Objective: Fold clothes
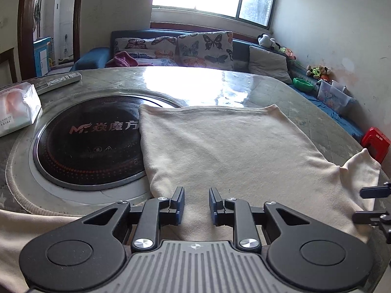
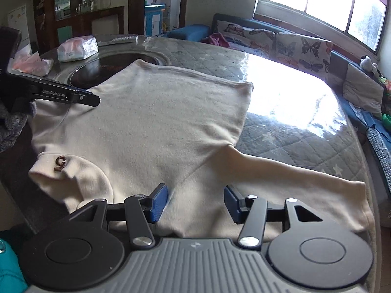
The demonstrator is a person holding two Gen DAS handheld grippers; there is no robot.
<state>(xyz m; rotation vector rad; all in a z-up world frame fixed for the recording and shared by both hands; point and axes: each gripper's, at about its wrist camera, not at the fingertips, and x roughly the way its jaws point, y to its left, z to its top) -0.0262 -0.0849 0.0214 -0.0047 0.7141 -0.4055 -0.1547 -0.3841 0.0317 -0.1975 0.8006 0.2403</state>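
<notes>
A: Cream knit: the sweater (image 2: 151,127) lies flat on the bench (image 2: 293,127), its hem partly over the black round hob (image 1: 88,146), one sleeve (image 2: 293,178) running toward the bench's right edge.

B: And each claw?

A: The left claw (image 1: 196,205) hovers over the sweater's near edge, jaws slightly apart, gripping nothing. The right claw (image 2: 196,204) stands wider apart above the sleeve's shoulder, also empty. A tissue pack (image 1: 17,107) sits at the far left edge.

A: The sweater (image 2: 151,127) is plain cream, with a small brown "5" (image 2: 60,163) on it.
B: And the tabletop (image 2: 288,131)?
A: Grey, quilted, with pale stars. The cushions (image 1: 205,48) behind carry butterflies; the stool (image 1: 375,144) is red.
</notes>
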